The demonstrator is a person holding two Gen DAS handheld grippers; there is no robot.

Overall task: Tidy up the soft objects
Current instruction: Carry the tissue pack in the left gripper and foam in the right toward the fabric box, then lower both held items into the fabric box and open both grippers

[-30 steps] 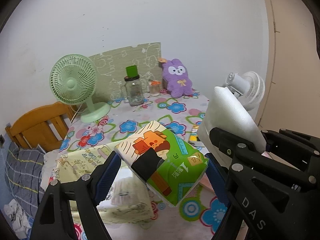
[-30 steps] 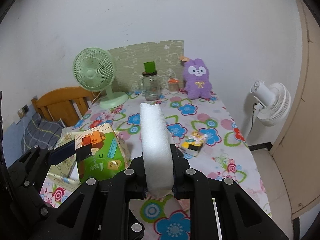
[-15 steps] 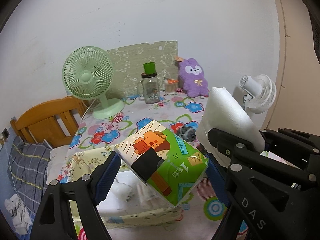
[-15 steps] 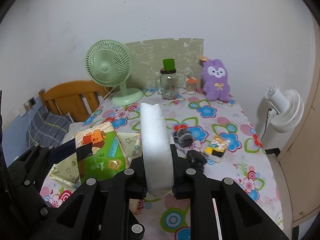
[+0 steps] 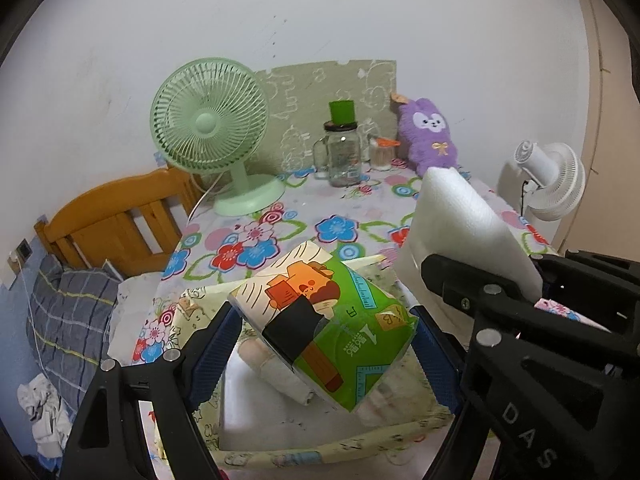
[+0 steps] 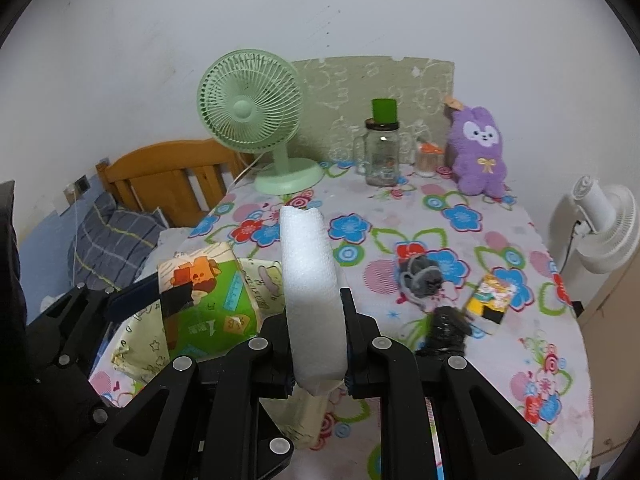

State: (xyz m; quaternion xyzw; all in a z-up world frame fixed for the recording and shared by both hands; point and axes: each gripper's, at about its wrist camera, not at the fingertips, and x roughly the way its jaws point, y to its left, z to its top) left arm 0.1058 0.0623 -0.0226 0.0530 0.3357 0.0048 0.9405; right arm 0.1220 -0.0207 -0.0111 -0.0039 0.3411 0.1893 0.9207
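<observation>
Clearly the two soft things are already in hand, both held up over the yellow fabric storage bin [image 5: 280, 456] that sits at the near edge of the flowered tablecloth [image 6: 500, 216]. The left gripper [image 5: 324, 340] has its blue-padded fingers [image 5: 218, 340] closed across the ends of a green tissue pack [image 5: 332, 320], tilted directly above the bin's opening; the pack looks light and squashy, its plastic wrap probably slick, so a hold across the ends as now seems the safest place. The right gripper [image 6: 316, 320] is clamped on the lower part of a white foam block [image 6: 308, 272], which stands upright just to the right of the bin; foam this thick should weigh almost nothing, spring back when pressed, and dent or tear if pinched hard, so a broad, gentle hold low on its faces suits it. Inside the bin, a white lining and some pale rolled items lie on the bottom, though what they are is hard to tell. Beyond the bin to the right lie grey rolled socks [image 6: 420, 276], a dark bundle [image 6: 448, 328] and a small yellow packet [image 6: 494, 298]. Far behind the bin, along the wall, stand a green desk fan [image 6: 250, 120], a glass jar [image 6: 382, 156] and a purple plush rabbit [image 6: 478, 152].
</observation>
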